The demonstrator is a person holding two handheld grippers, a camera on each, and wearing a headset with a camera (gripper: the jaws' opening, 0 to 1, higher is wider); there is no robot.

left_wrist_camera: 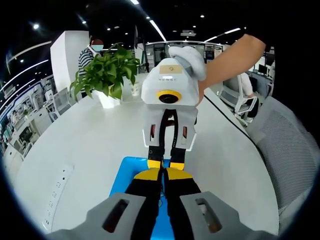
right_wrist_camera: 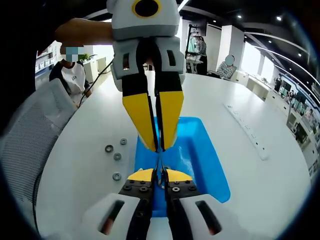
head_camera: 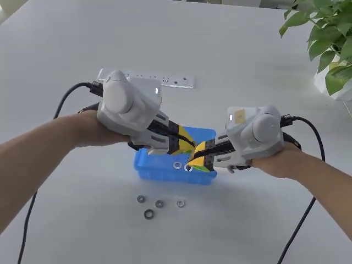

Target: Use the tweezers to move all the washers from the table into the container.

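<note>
On the white office table (head_camera: 247, 71), left gripper (right_wrist_camera: 159, 145) and right gripper (right_wrist_camera: 160, 176) pinch tweezers (right_wrist_camera: 160, 162) above a container (right_wrist_camera: 200, 150).

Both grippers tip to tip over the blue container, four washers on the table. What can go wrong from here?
1. The left gripper and right gripper both seem shut on the thin tweezers above the container; a badly timed release could drop them in.
2. The washers lie loose beside the container's near wall; a low pass might scatter them.
</note>
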